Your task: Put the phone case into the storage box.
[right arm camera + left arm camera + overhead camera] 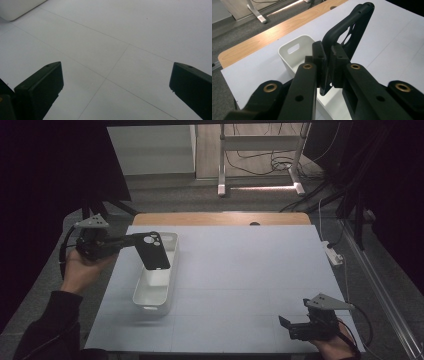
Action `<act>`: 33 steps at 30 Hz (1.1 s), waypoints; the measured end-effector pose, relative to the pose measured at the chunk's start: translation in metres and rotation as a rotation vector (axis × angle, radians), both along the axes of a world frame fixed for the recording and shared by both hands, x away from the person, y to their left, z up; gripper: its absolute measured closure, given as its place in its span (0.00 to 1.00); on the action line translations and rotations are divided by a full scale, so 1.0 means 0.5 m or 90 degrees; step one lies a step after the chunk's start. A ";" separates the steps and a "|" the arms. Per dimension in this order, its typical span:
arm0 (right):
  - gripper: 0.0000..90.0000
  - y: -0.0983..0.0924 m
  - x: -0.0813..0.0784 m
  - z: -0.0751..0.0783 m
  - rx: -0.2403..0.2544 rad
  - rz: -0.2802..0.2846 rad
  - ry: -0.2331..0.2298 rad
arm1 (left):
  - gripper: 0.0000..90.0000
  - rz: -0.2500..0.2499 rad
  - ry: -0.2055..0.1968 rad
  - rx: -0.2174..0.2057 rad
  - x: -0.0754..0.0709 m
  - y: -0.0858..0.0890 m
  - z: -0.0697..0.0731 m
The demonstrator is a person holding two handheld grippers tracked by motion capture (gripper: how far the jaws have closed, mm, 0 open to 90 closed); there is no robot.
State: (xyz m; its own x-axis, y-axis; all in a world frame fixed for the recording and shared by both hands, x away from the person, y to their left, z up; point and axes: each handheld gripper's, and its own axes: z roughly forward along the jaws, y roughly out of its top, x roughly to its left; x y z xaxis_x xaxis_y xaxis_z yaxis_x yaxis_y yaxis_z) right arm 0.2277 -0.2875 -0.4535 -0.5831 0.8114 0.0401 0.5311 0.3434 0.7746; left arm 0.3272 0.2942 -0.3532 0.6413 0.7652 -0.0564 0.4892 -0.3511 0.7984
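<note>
Reaching in from the table's left edge, the left hand [82, 267] levels the left gripper [131, 241], jaws clamped on a black phone case [152, 251] hanging over the far half of the white bin [168, 282]. Down at the near right corner the right gripper [289, 327] sits low over the grey mat [250, 270], jaws spread wide and empty. Part of that right hand [334, 346] is cut off by the frame's bottom edge.

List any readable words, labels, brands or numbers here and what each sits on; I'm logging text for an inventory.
None can be read.
Black phone case, held over the white bin by the left gripper: no logo or lettering visible.
White bin: plain.
Right gripper, open above the table mat: no markings legible.
</note>
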 end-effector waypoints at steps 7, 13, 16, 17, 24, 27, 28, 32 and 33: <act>0.00 -0.001 0.001 0.000 0.000 -0.001 0.003 | 0.93 0.007 0.004 0.009 0.020 -0.002 -0.017; 0.00 -0.002 0.001 -0.001 0.005 -0.002 0.005 | 0.93 0.013 0.004 0.011 0.044 -0.004 -0.029; 0.00 -0.002 0.002 -0.001 0.005 -0.002 0.006 | 0.93 0.014 0.004 0.016 0.056 -0.005 -0.034; 0.00 -0.001 0.002 -0.001 0.004 -0.001 0.007 | 0.93 0.014 0.006 0.016 0.059 -0.005 -0.035; 0.00 -0.001 0.002 -0.001 0.003 -0.003 0.007 | 0.93 0.023 0.008 0.017 0.085 -0.002 -0.047; 0.00 -0.002 0.002 -0.001 0.004 -0.004 0.007 | 0.93 0.025 0.009 0.017 0.095 -0.002 -0.052; 0.00 -0.002 0.002 -0.001 0.004 -0.004 0.007 | 0.93 0.025 0.009 0.017 0.095 -0.002 -0.052; 0.00 -0.001 0.002 -0.001 0.001 -0.001 0.009 | 0.93 0.028 0.009 0.016 0.108 -0.004 -0.056; 0.00 -0.001 0.002 -0.001 0.001 -0.001 0.009 | 0.93 0.027 0.010 0.016 0.112 -0.005 -0.057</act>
